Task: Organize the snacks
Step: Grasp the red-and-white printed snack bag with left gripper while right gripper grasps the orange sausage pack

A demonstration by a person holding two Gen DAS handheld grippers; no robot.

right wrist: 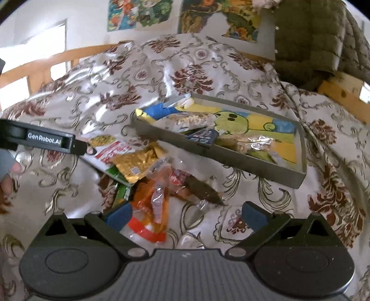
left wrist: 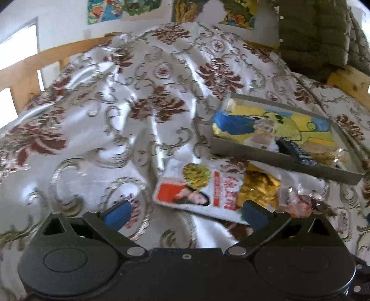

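A grey tray (left wrist: 277, 159) (right wrist: 231, 161) with a cartoon-printed floor lies on the patterned cloth and holds several snack packets. In front of it sits a loose pile: a white and red packet (left wrist: 196, 192) (right wrist: 108, 150), a gold foil packet (left wrist: 259, 187) (right wrist: 136, 164), orange wrappers (right wrist: 150, 203) and a dark brown snack (right wrist: 203, 189). My left gripper (left wrist: 186, 214) is open, its fingers straddling the near edge of the white and red packet. My right gripper (right wrist: 186, 214) is open just short of the orange wrappers. The left gripper's body (right wrist: 44, 139) reaches in from the left.
The shiny floral cloth (left wrist: 115, 115) is wrinkled and covers a wooden-railed surface (left wrist: 27, 69). A dark green quilted jacket (right wrist: 312, 41) hangs at the back right. Posters (right wrist: 208, 20) are on the wall behind. A hand (right wrist: 9, 176) shows at the left edge.
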